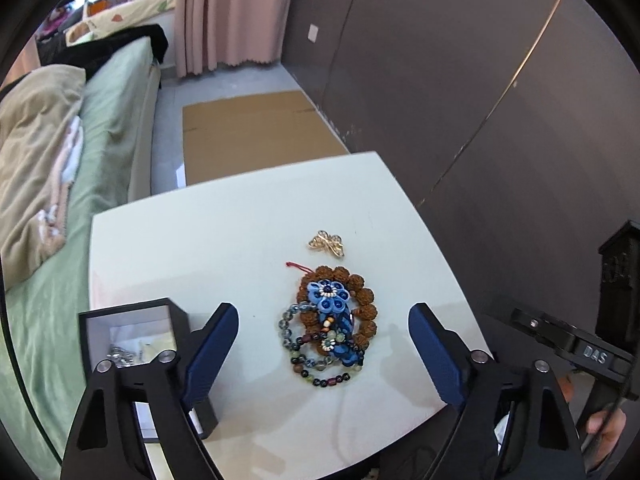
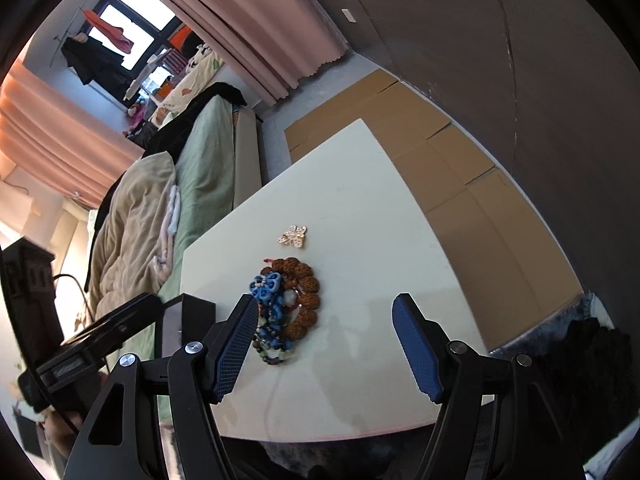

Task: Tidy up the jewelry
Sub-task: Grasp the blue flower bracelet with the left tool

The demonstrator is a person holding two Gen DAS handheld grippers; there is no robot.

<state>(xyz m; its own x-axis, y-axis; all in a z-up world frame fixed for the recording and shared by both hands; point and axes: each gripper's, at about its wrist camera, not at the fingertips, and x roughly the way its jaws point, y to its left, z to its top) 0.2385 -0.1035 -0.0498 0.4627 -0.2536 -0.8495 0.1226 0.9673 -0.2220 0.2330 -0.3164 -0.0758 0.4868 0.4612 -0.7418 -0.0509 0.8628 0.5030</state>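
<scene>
A pile of jewelry lies on the white table [image 1: 240, 240]: a brown seed-bead bracelet [image 1: 362, 304], a blue flower ornament [image 1: 328, 294] on top of it, and dark glass-bead strands [image 1: 312, 360] tangled beneath. The heap sits between and just ahead of the left gripper [image 1: 323, 350], whose jaws stand wide apart around nothing, likely lined up to pick a piece. A gold butterfly brooch [image 1: 327, 243] rests farther ahead, apart from the pile. Beside the left jaw sits an open black jewelry box [image 1: 128, 332], probably the destination. The right gripper [image 2: 326, 342] hovers with jaws apart and empty, the pile near its left jaw.
</scene>
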